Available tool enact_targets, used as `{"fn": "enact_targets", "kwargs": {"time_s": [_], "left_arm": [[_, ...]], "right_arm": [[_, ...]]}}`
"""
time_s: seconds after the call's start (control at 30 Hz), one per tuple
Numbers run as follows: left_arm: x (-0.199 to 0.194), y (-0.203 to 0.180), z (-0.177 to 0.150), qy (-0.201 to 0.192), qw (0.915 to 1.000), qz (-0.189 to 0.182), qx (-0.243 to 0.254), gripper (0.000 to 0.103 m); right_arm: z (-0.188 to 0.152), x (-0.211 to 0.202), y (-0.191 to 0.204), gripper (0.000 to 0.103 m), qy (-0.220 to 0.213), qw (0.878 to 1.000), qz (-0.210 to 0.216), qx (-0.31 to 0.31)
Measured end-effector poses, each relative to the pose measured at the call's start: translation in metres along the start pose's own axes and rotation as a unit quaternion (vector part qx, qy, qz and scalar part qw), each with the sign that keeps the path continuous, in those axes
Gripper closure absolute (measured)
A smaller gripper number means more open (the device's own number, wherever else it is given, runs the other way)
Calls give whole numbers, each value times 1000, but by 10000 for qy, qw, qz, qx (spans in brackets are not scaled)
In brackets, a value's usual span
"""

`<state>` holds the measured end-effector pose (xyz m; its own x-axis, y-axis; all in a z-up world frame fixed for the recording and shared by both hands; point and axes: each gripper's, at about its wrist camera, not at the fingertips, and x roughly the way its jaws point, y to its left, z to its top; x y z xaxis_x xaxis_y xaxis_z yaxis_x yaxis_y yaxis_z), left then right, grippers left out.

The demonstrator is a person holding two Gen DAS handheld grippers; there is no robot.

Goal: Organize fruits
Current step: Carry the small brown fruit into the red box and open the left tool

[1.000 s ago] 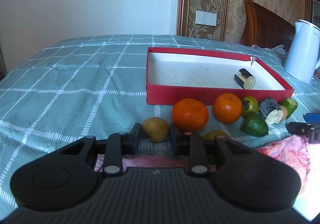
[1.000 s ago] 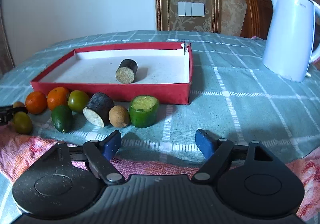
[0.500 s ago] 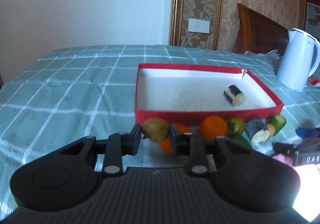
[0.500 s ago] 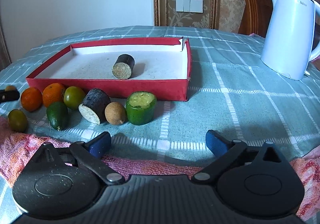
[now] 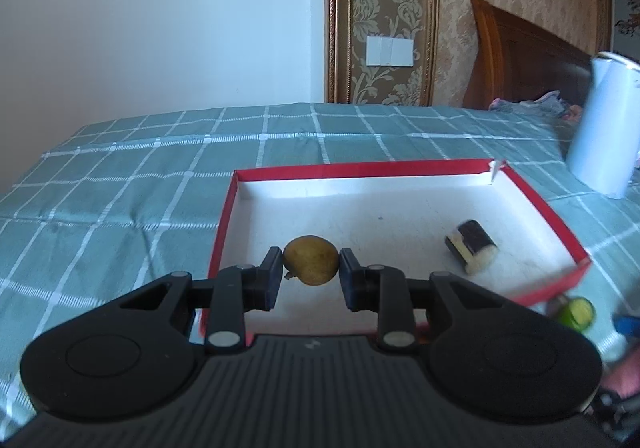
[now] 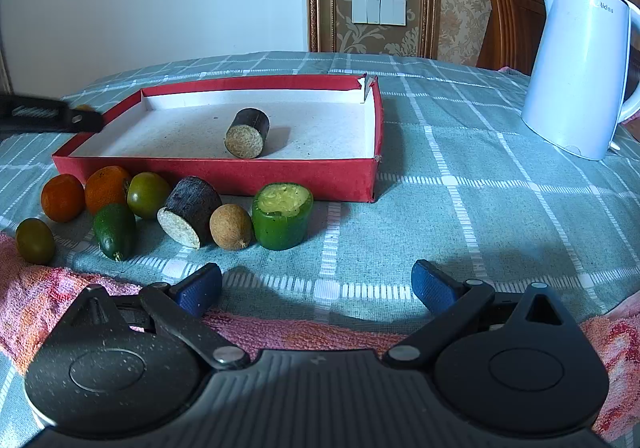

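Your left gripper (image 5: 311, 268) has carried the small brown fruit (image 5: 311, 265) off the checked cloth (image 5: 132, 188) and now holds it over the near-left part of the red tray (image 5: 552, 216), pads pressed on both its sides. You have just spread your right gripper (image 6: 316, 286) wide; nothing sits between its jaws, above the pink towel (image 6: 292, 332).

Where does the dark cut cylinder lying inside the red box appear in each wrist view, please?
Left wrist view: the dark cut cylinder lies right of centre, near the box's right wall, pale cut end facing the camera.
Right wrist view: it lies in the middle of the box floor, above centre-left.
Shared landmark: the red box, with its torn far-right corner.
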<state>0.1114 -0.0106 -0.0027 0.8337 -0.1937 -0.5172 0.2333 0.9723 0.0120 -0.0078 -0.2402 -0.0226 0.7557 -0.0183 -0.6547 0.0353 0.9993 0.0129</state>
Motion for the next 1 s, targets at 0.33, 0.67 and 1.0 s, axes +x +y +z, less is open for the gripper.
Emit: {"fn": "enact_targets", "kwargs": {"time_s": [0.33, 0.67, 1.0], "left_arm": [[52, -7, 16, 341, 9992, 172, -127, 76], [73, -2, 23, 743, 9967, 207, -237, 76], [79, 0, 21, 986, 9945, 243, -266, 43]], "right_arm": [[0, 0, 0, 1, 0, 10000, 1, -1], [0, 0, 0, 1, 0, 10000, 0, -2], [0, 0, 0, 1, 0, 10000, 0, -3]]}}
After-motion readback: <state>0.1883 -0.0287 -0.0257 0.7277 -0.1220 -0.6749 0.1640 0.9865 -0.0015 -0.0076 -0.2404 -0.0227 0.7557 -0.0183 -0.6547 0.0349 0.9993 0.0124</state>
